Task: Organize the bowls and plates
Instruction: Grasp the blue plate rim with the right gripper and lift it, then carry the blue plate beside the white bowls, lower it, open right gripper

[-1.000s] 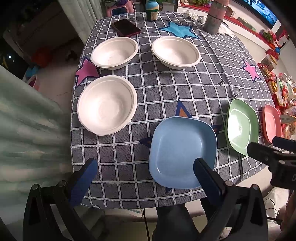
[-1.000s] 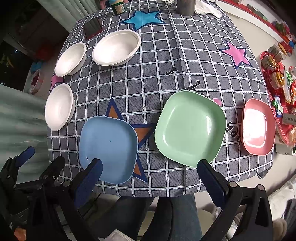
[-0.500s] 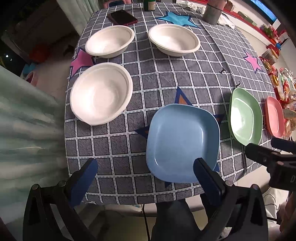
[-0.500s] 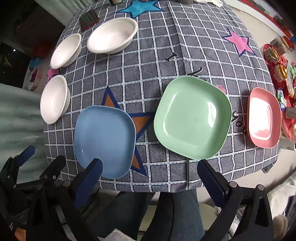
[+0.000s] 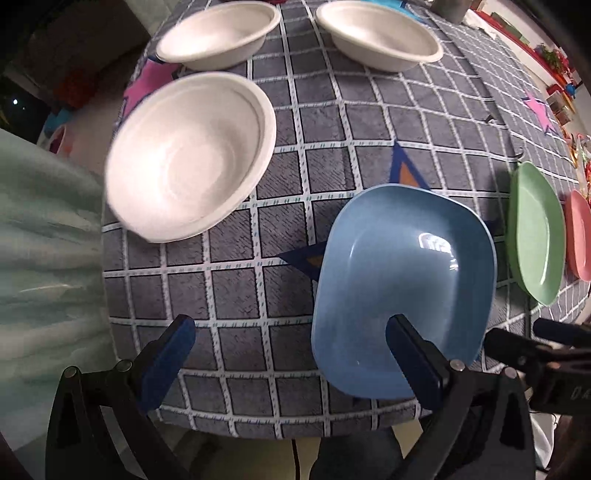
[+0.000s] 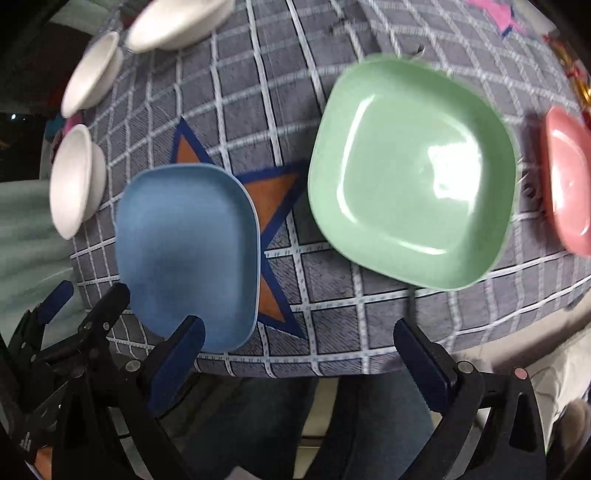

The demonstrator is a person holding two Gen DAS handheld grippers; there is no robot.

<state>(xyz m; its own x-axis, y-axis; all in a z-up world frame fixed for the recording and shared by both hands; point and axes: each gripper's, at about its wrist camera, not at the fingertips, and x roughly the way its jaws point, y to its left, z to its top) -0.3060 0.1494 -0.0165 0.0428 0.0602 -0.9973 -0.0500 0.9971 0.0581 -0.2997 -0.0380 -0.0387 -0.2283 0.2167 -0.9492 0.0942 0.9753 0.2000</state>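
Left wrist view, left to right. Pale green curtain fabric down the left edge. Grey checked tablecloth with coloured stars across the middle. Large white round paper bowl in the upper left, blurred at its lower left rim. Second white round bowl at the top, left of centre. Third white round bowl at the top, right of centre. Glossy blue square plastic plate in the lower right, flat on the cloth near the table's front edge. Green square plate at the right edge, pink plate just beside it, cropped. Left gripper along the bottom, blue-padded fingers spread wide, nothing held; right finger overlapping the blue plate's near part in the frame, contact impossible to tell. Right gripper seen at the lower right.

Right wrist view, left to right. The three white bowls crowded along the upper left edge, blurred. Blue plate at lower left, over an orange star with a dark blue outline. Green plate at centre right, its rim smeared. Pink plate at the right edge. Right gripper along the bottom, fingers wide apart, empty, left finger overlapping the blue plate's near edge in the frame. Left gripper at lower left.
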